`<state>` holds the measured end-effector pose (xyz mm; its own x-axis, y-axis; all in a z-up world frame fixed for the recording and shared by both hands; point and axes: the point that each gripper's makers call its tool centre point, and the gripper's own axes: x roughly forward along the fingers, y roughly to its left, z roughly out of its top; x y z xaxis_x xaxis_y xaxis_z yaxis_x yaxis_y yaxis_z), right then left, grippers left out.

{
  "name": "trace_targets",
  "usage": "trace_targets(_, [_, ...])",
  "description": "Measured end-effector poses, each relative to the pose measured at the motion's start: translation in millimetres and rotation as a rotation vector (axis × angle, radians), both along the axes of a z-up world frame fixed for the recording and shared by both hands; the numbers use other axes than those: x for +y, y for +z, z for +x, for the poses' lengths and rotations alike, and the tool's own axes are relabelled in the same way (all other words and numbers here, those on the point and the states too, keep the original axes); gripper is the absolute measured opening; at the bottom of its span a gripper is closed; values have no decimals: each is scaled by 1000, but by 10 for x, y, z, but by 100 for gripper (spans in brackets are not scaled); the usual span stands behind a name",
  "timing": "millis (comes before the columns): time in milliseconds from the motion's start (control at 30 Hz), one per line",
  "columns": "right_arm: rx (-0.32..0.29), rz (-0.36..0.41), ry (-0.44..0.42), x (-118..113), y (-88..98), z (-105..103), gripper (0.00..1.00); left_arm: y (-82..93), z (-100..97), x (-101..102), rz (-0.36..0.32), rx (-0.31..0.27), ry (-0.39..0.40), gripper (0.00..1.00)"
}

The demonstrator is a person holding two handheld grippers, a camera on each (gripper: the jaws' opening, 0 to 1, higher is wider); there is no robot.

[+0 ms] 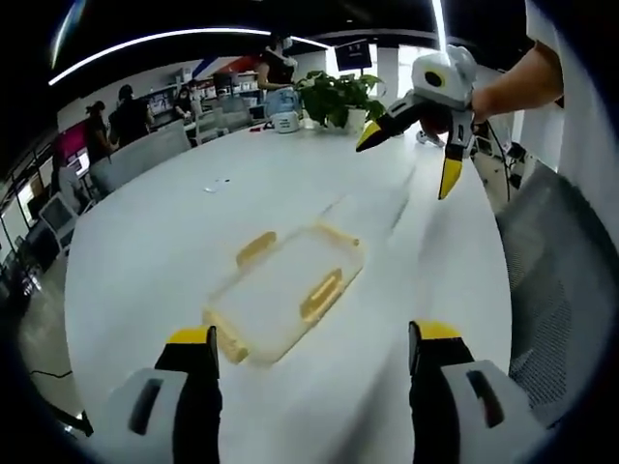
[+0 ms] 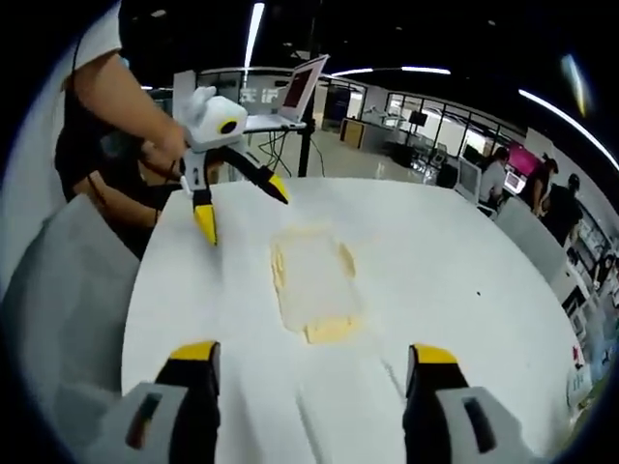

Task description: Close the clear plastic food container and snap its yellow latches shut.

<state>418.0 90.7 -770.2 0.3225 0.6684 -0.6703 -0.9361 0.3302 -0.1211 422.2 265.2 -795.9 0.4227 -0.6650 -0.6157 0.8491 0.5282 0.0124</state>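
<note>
Two grippers, the left gripper (image 1: 314, 353) and the right gripper (image 2: 311, 362), hover with yellow-tipped jaws spread wide, holding nothing. Between them a flat, clear rectangular plastic container (image 1: 286, 294) with soft yellow latches (image 1: 321, 293) lies on the smooth white table (image 1: 174, 222).

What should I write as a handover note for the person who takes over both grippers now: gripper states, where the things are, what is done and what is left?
Left gripper: open, empty, above the table, pointing at the container.
Right gripper: open, empty, in the air on the container's other side.
Clear plastic food container: flat on the white table between the two grippers, untouched by either.
Yellow latches: on its sides; the pictures are too blurred to say whether the lid is fully down or any latch is snapped.
Left: check the lid, press it closed, snap each latch.
</note>
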Motion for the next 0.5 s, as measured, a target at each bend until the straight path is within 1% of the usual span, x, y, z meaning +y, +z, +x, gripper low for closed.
trace_targets(267, [12, -13, 24, 80, -48, 20, 78, -22, 124, 87, 30, -8, -19, 78])
trace_targets(367, [18, -9, 32, 126, -42, 40, 78, -37, 141, 86, 34, -5, -34, 78])
trace_targets(433, [30, -5, 37, 155, -44, 39, 78, -35, 153, 90, 50, -18, -51, 78])
trace_targets(500, [30, -7, 45, 185, -57, 43, 78, -35, 171, 94, 53, -11, -58, 78])
